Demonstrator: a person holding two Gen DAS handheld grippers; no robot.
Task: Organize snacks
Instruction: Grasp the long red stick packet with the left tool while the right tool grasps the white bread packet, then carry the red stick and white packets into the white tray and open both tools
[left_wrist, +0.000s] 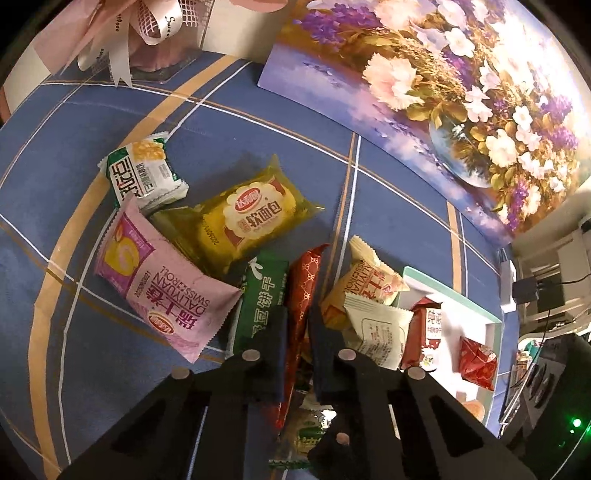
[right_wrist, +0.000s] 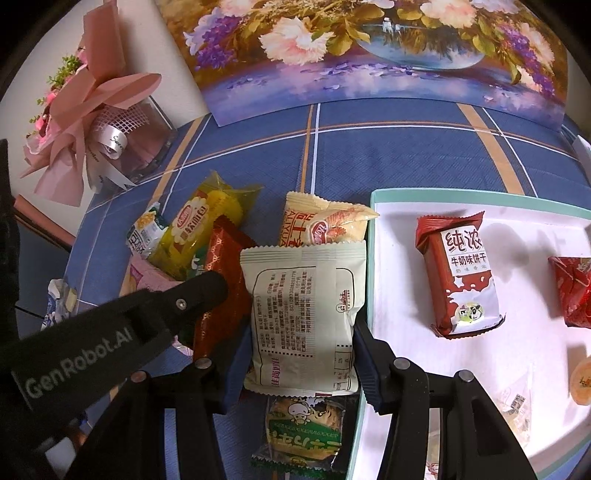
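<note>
Both grippers grip snacks, left gripper (left_wrist: 297, 328) clamped on the red packet (left_wrist: 304, 291), right gripper (right_wrist: 299, 354) on the cream packet (right_wrist: 303, 314); lifting them into the tray (right_wrist: 480, 195) likely follows.

"DALIYUAN SWISS ROLL" on pink packet (left_wrist: 162, 284), "GenRobot.AI" on left tool's arm (right_wrist: 79, 363)

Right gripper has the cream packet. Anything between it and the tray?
Nothing visible blocks it. The cream packet sits between the right gripper pads, right beside the tray rim. The nearest tray floor is bare; the red biscuit pack lies farther in.
</note>
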